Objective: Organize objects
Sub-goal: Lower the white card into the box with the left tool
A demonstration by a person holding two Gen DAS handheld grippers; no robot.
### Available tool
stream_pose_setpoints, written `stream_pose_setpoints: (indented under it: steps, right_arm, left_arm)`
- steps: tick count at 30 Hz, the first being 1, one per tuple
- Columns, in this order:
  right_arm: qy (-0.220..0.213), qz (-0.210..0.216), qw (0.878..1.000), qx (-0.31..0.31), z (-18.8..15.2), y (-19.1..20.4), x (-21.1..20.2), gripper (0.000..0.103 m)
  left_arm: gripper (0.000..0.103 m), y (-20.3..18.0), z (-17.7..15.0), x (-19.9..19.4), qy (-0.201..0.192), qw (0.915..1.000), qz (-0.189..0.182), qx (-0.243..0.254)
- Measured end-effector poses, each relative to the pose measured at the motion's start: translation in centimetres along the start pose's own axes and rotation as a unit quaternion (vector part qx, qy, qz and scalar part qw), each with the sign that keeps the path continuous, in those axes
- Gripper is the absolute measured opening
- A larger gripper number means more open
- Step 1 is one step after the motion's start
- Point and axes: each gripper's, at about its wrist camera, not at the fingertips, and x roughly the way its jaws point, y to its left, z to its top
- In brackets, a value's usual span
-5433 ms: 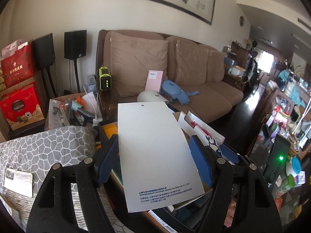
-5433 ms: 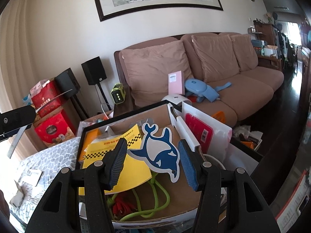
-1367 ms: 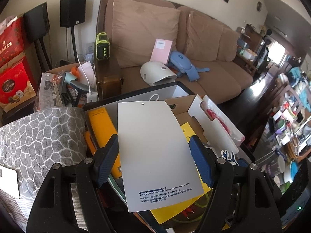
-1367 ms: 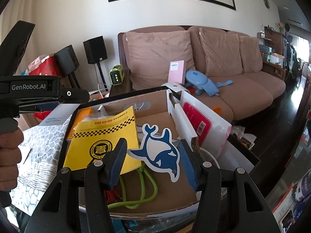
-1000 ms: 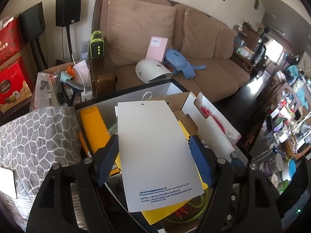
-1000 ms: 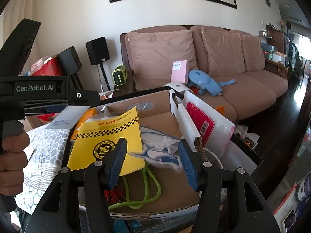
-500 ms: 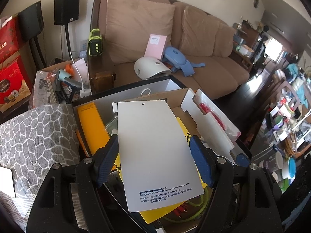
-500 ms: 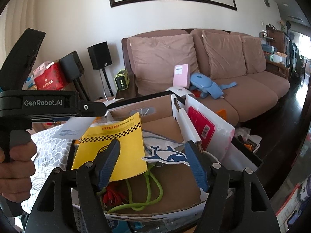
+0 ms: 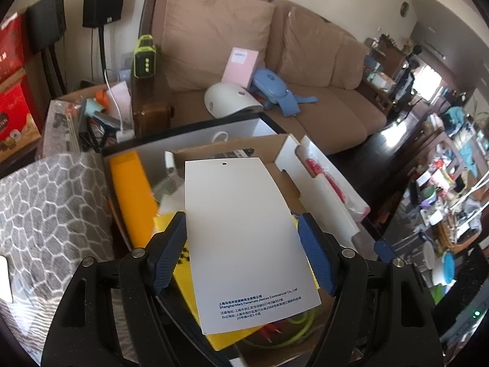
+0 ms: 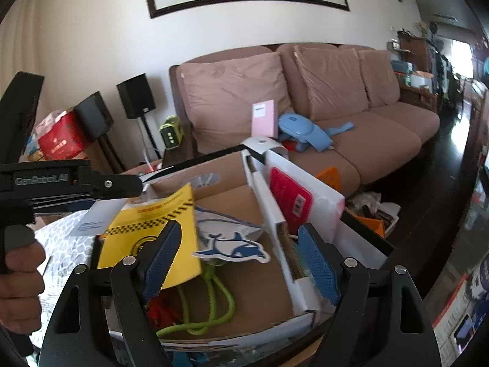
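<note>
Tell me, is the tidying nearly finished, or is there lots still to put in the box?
Partly done. The whale sticker already lies in the cardboard box, on the yellow booklet and green cord; the right gripper has just been opening its jaws, with nothing between them. In hand: the left gripper holds the white card over the box. Left to do: drop that card in. Whether more remains, I cannot tell.

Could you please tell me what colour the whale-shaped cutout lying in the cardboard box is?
The whale cutout is blue and white; the right wrist view shows it best.
</note>
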Motion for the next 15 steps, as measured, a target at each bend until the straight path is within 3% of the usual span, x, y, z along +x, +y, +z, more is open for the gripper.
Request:
stream_pose_setpoints:
  steps: [6,9,15]
  right_arm:
    - [0.013,-0.045,0.996,0.071,-0.1,-2.8,0.4,0.081]
    - [0.020,-0.047,0.992,0.117,-0.3,-4.7,0.4,0.081]
    - [0.016,-0.051,0.990,0.134,-0.3,-5.7,0.0,0.081]
  left_arm:
    - [0.071,-1.4,-0.7,0.7,0.011,0.9999,-0.007,0.010]
    - [0.071,-2.2,-0.9,1.3,0.017,0.9997,-0.008,0.014]
    - [0.071,-3.7,-1.2,2.8,0.028,0.9991,0.001,0.033]
